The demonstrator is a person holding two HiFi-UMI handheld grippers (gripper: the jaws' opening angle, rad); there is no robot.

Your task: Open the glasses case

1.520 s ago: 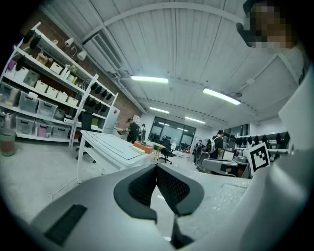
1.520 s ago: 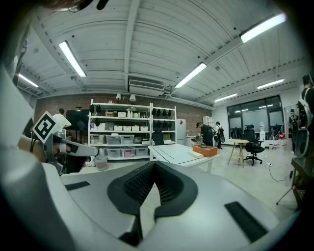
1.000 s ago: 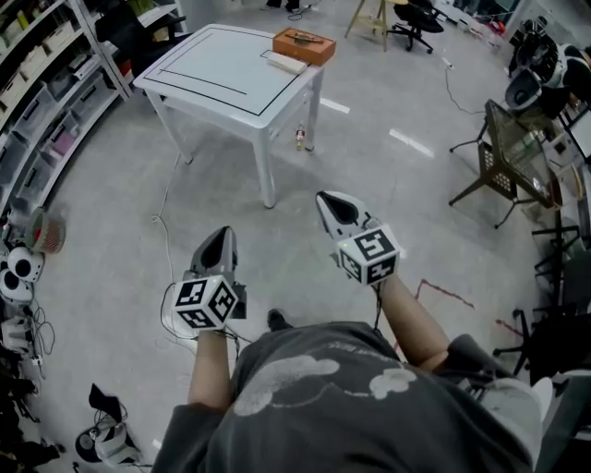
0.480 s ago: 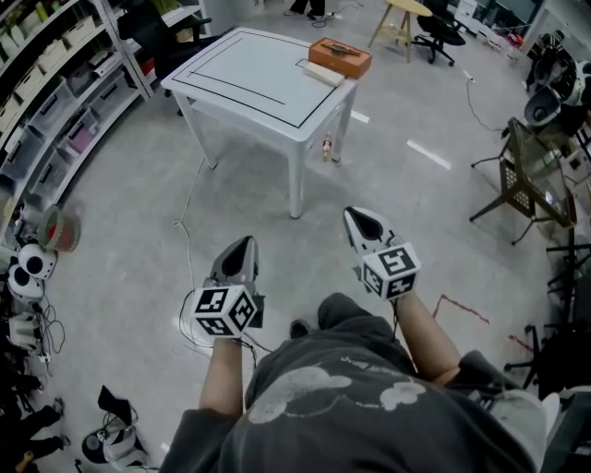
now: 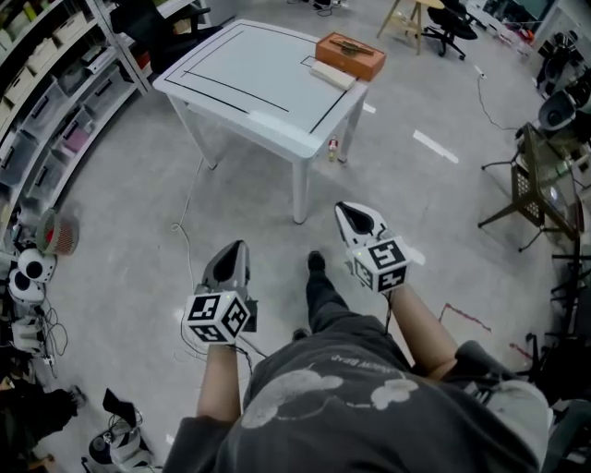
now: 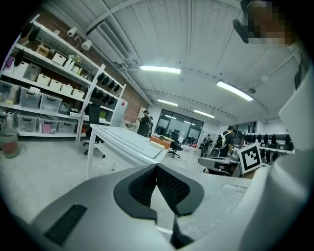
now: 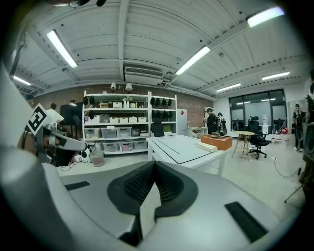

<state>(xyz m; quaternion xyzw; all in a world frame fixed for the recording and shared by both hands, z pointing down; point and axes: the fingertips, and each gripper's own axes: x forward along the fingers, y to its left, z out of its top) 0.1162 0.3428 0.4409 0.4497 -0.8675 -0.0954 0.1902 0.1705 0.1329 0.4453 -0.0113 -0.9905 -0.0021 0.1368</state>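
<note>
A white table (image 5: pixel 249 78) stands ahead on the grey floor. On its far right corner sit an orange box (image 5: pixel 350 55) with a dark item on its lid and a pale flat oblong case (image 5: pixel 332 75) beside it. My left gripper (image 5: pixel 233 249) and right gripper (image 5: pixel 349 211) hang in the air well short of the table, both shut and holding nothing. In the left gripper view the shut left gripper (image 6: pixel 156 166) points toward the table (image 6: pixel 122 142) and box (image 6: pixel 161 141). In the right gripper view the shut right gripper (image 7: pixel 154 164) faces the table (image 7: pixel 181 147), box (image 7: pixel 217 142) and pale case (image 7: pixel 206 146).
Storage shelves (image 5: pixel 55 74) line the left side. A small bottle (image 5: pixel 333 148) stands on the floor by a table leg. A metal rack (image 5: pixel 536 175) stands at the right, a wooden stool (image 5: pixel 406 14) and office chair beyond the table. Cables lie on the floor at left.
The person has walked toward the table, which now looks nearer. Both grippers came forward with the body and stayed shut. A foot has stepped out in front.
</note>
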